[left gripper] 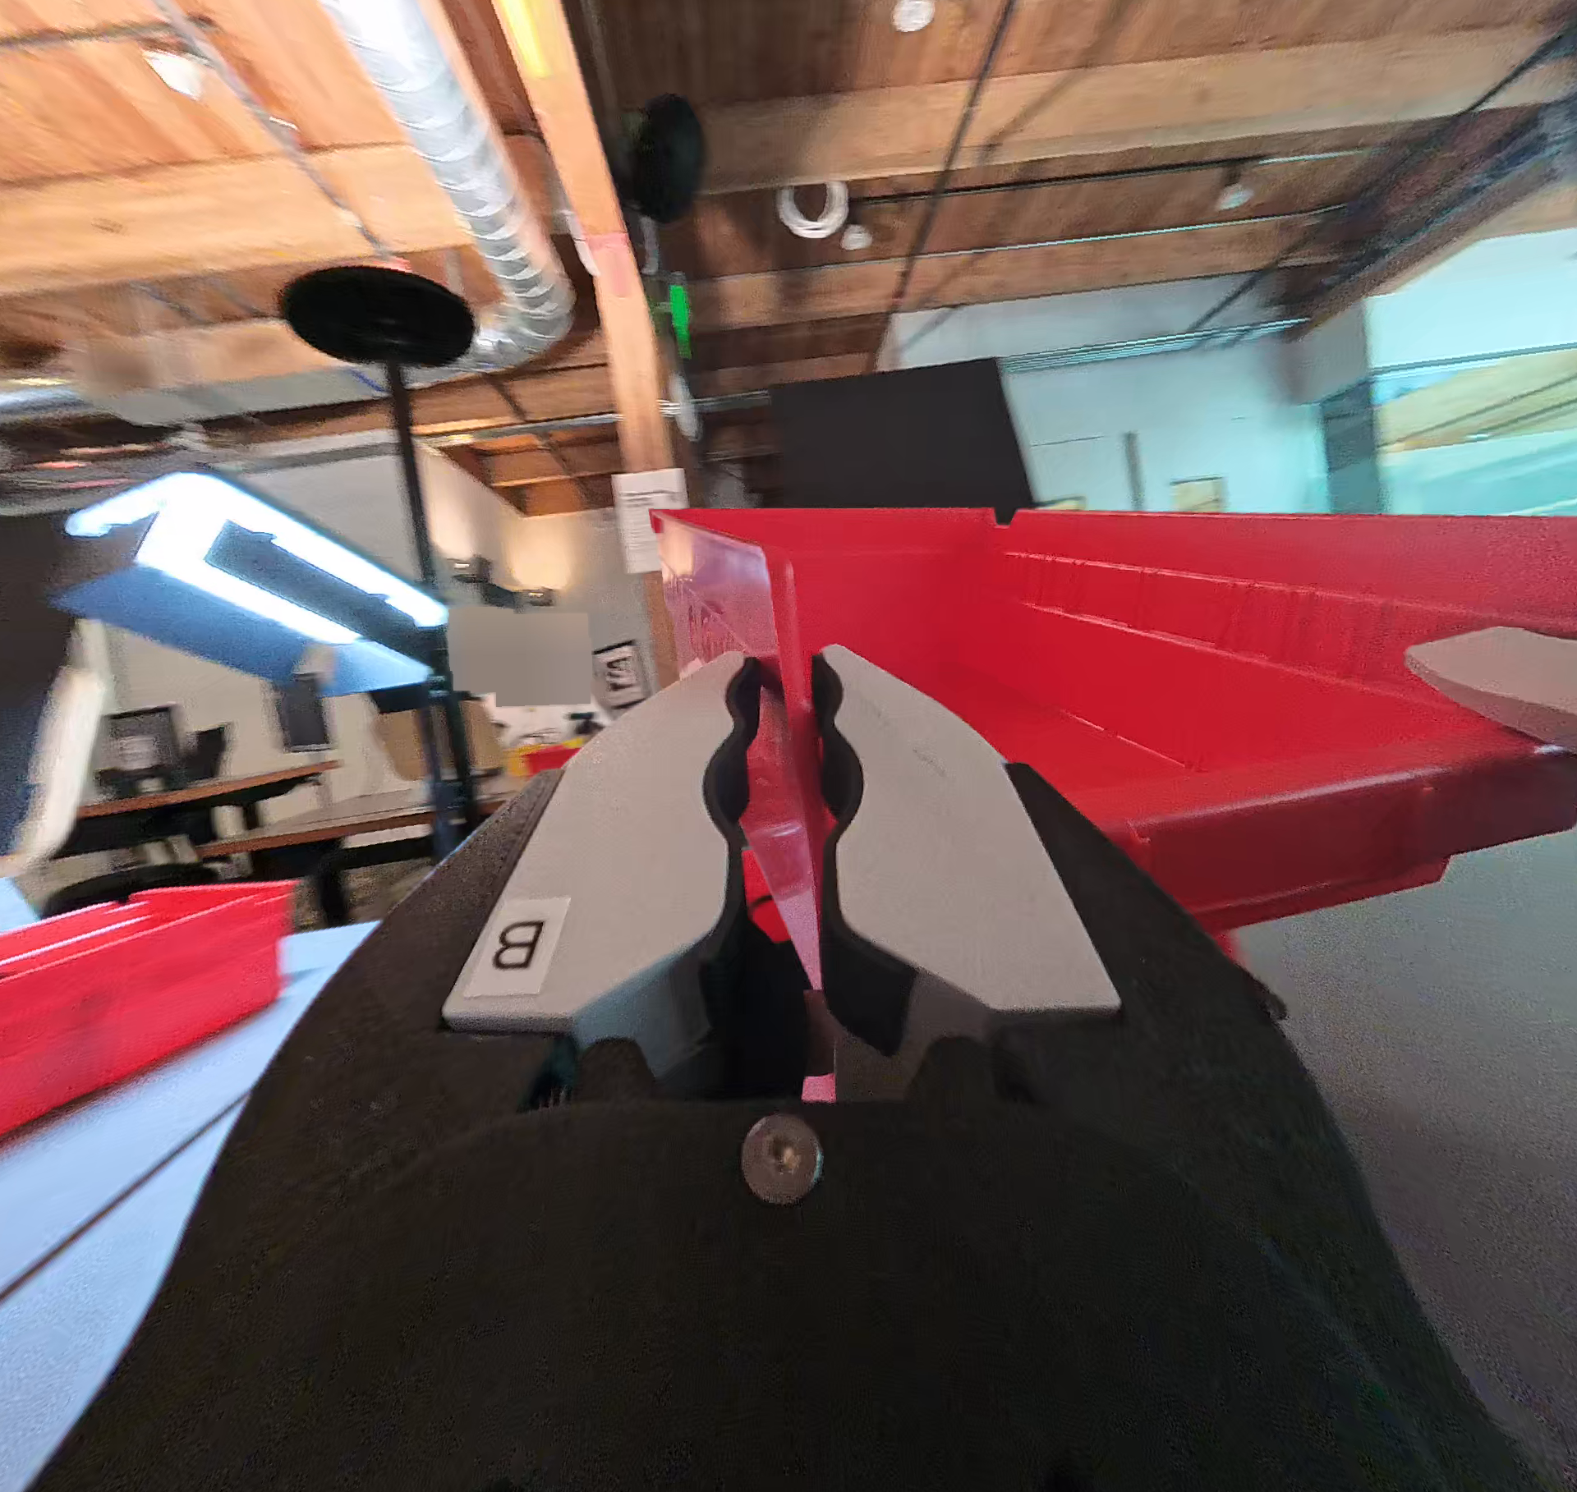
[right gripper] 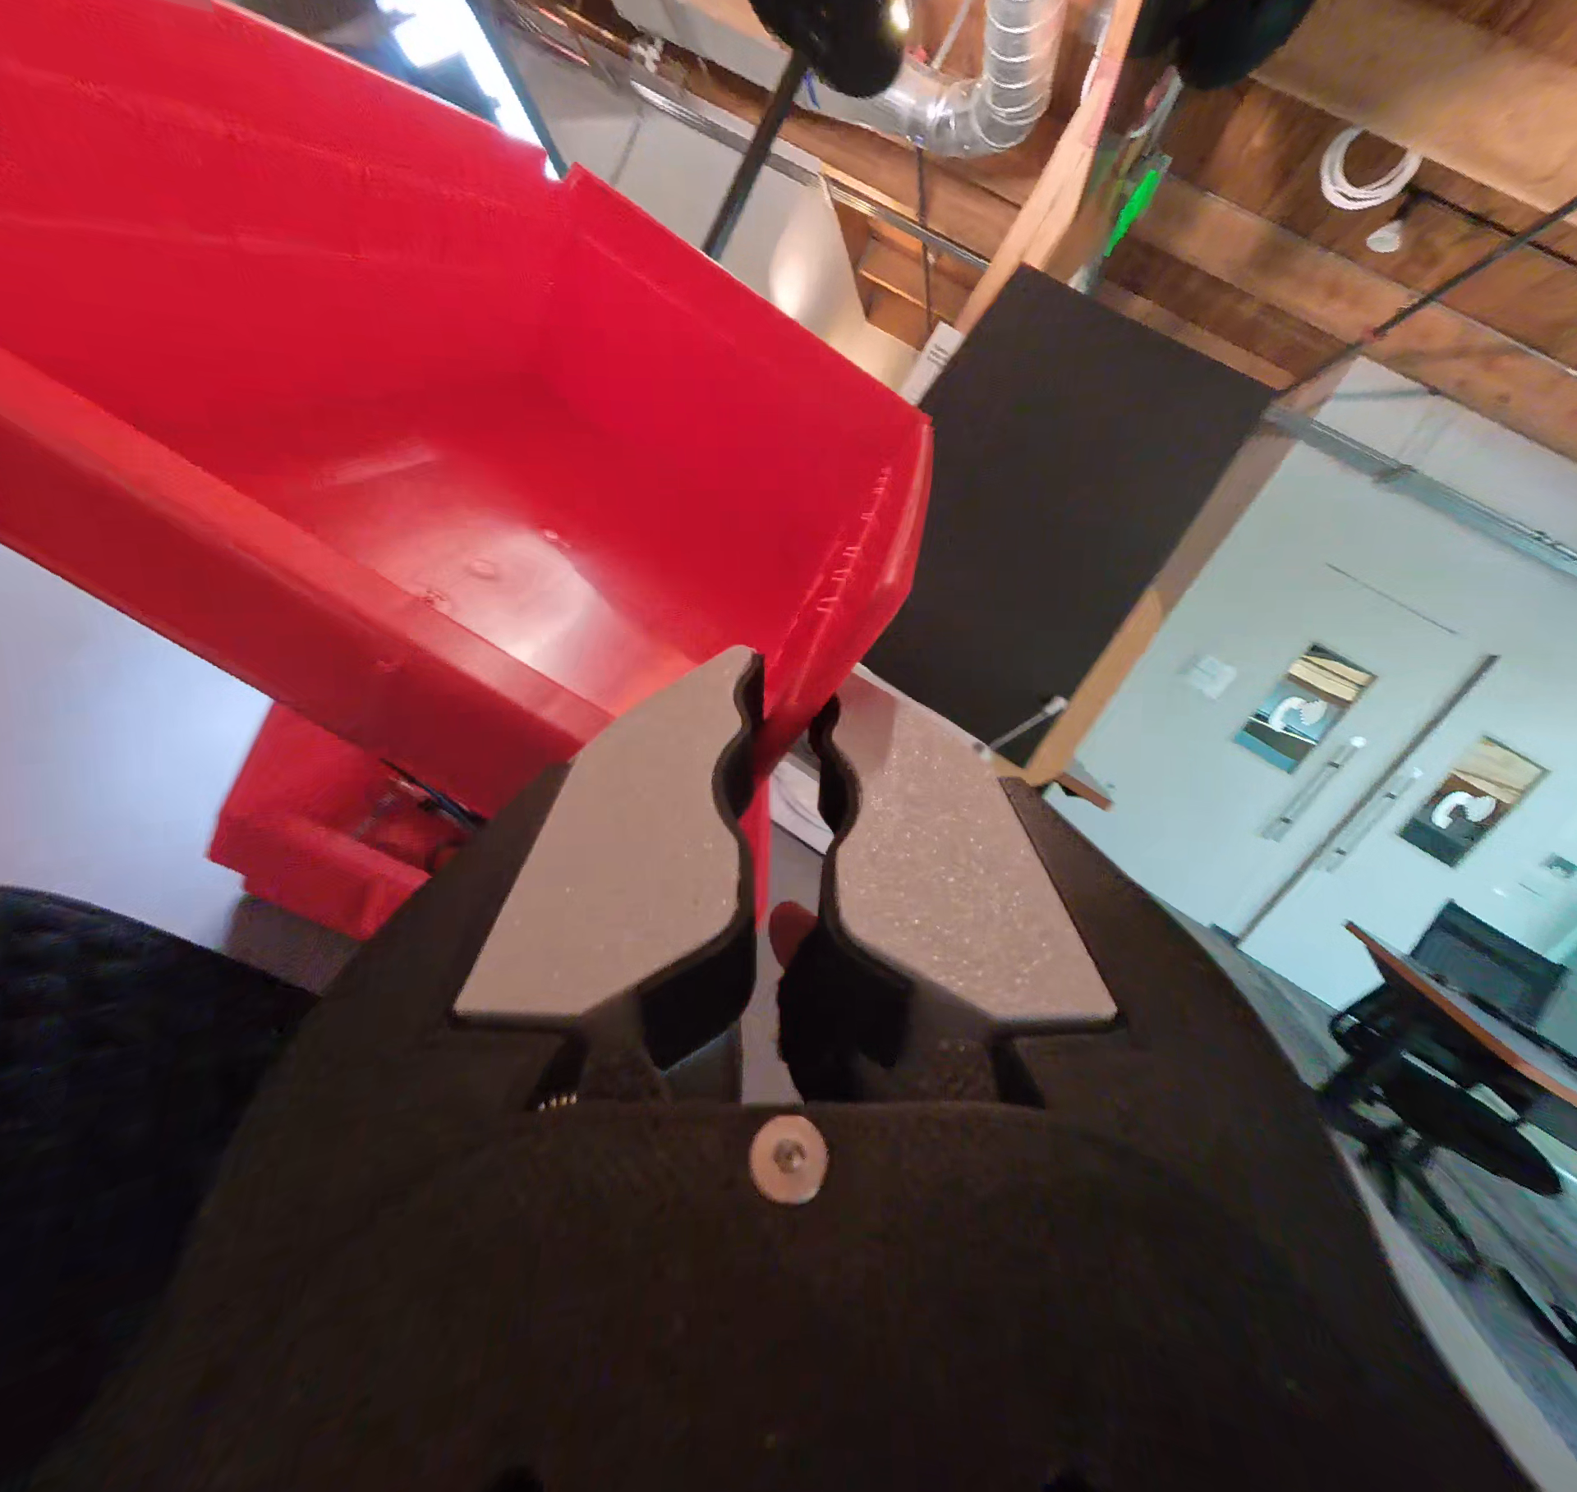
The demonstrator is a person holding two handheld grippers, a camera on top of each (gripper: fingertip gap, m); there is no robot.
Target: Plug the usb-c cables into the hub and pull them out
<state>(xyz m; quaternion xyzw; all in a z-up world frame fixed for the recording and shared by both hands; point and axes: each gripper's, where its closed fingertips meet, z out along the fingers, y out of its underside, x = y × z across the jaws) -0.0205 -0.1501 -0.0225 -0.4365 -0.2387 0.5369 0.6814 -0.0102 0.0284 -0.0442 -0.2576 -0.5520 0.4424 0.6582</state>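
Here, both grippers are tilted upward, so each wrist view looks past a red bin to the wooden ceiling (left gripper: 1109, 112). The left gripper (left gripper: 785, 687) is clenched on the end wall of the red bin (left gripper: 1195, 683): the thin red wall runs down between its 2 grey fingers (left gripper: 648, 820), and the black pads press on it from both sides. The bin's open inside stretches away to the right of this gripper, and at the far right edge a grey finger of the right gripper (left gripper: 1510, 679) reaches in over the bin's rim.

The right gripper (right gripper: 794, 696) is likewise closed on the bin's (right gripper: 384, 359) other end wall, the red edge caught between its fingertips near the tip. From this side the bin's inside looks bare, with a glossy floor.

A second red bin (left gripper: 136, 990) sits on the white table (left gripper: 111, 1297) at lower left in the left wrist view. Neither the cables nor the hub can be made out in either view.
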